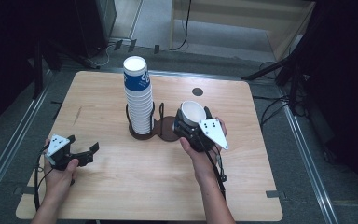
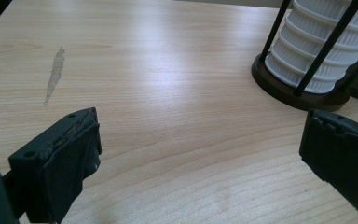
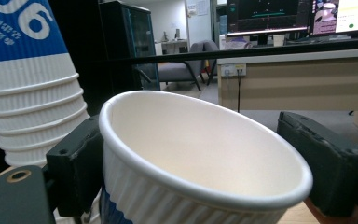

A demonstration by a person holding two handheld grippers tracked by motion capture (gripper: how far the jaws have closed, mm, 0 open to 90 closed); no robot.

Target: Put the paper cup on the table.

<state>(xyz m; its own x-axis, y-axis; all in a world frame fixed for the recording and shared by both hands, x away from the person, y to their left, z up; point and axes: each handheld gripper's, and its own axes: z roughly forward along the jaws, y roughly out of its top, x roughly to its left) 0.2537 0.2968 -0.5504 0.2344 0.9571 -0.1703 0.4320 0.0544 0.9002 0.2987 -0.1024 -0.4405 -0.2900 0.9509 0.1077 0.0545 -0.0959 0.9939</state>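
High view: a single cup (image 1: 193, 113) is clamped by the right tool (image 1: 191, 122) at 3 o'clock of the cup stack (image 1: 138, 95), tilted over the holder's free slot (image 1: 168, 129); the left tool (image 1: 81, 144) is rested wide apart on the counter (image 1: 121, 182).

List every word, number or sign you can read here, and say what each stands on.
"06" or "90", cut off by the frame edge: white print on the blue top cup of the cup stack.
Smaller white print below it: too blurred to read.
Monitor screens behind: too small to read.
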